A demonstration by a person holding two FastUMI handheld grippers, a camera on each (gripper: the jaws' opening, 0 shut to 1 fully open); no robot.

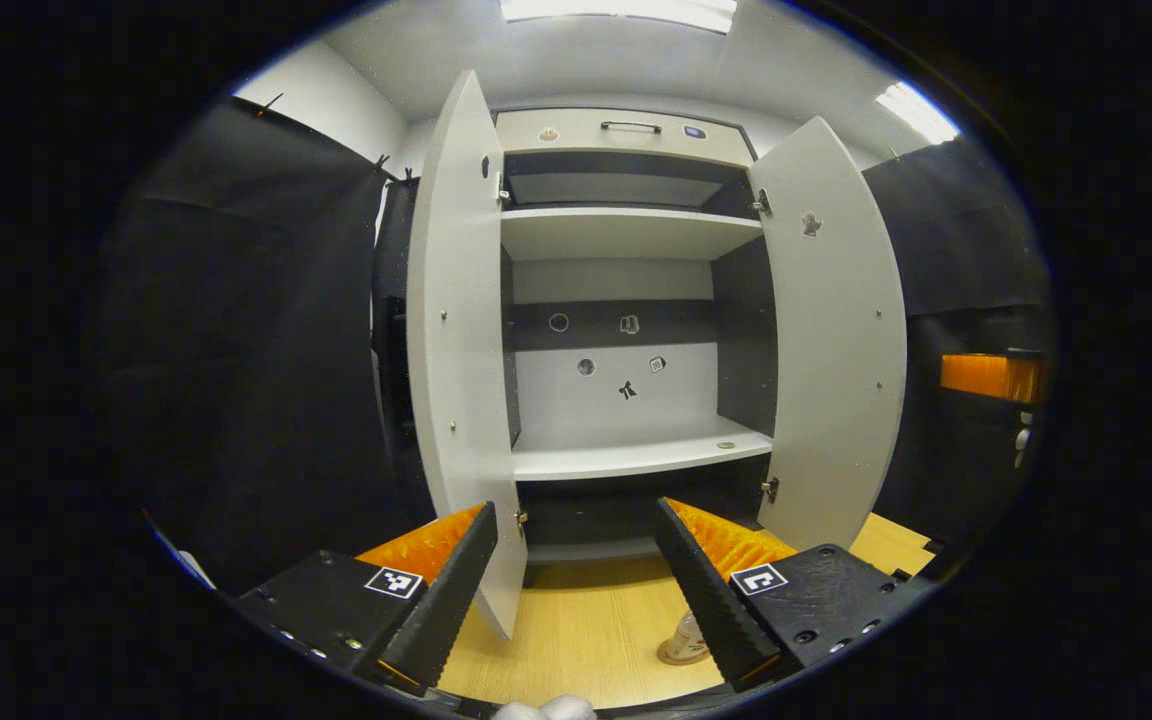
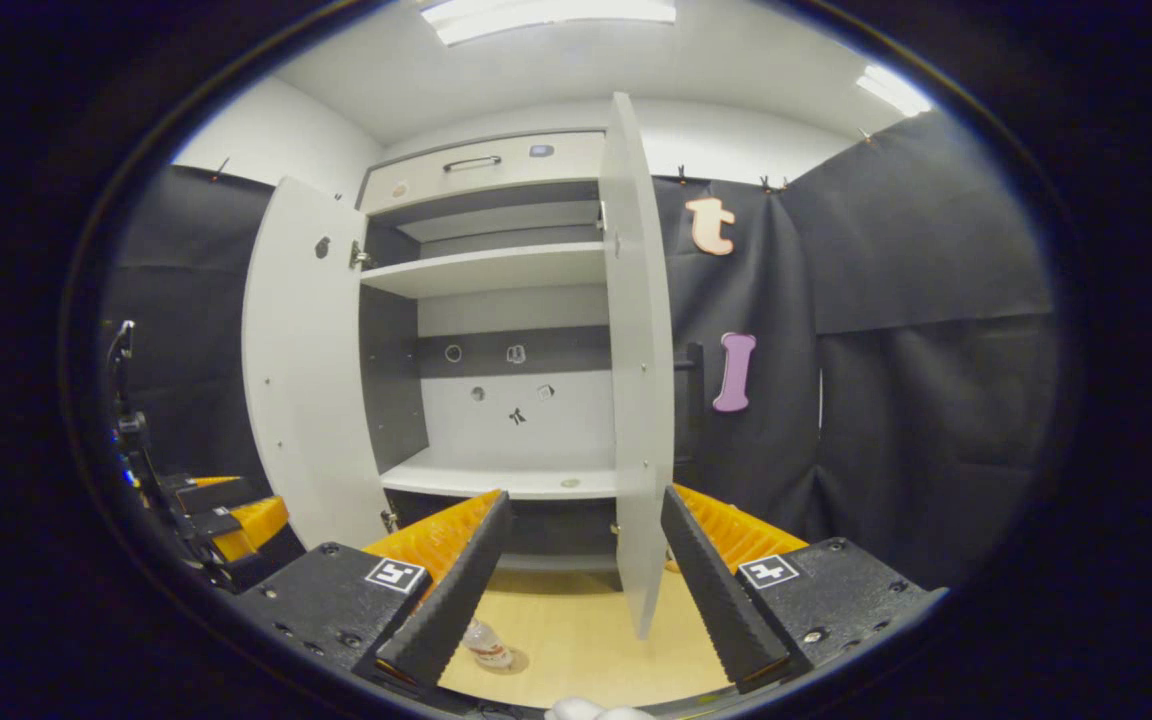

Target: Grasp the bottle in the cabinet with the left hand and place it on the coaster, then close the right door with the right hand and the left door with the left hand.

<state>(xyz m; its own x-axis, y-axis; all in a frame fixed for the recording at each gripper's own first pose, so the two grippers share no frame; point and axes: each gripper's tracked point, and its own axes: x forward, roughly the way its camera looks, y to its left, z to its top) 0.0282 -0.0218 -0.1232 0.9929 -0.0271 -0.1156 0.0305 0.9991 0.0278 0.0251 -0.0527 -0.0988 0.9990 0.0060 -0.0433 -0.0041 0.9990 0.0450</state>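
Both hand-held grippers, left (image 1: 571, 575) and right (image 2: 576, 580), gape empty. The right door (image 2: 636, 380), stiff and probably light, stands ahead between the right one's fingers; push its flat face.

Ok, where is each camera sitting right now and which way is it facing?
Left gripper view: rides on the left claw, faces the open cabinet head-on; its open fingers frame the left door's lower edge, bottle below on the table.
Right gripper view: rides on the right claw, faces the cabinet from the right, right door edge-on between its fingers; the left claw shows far left.
Shared: cabinet, both doors, bottle, table.
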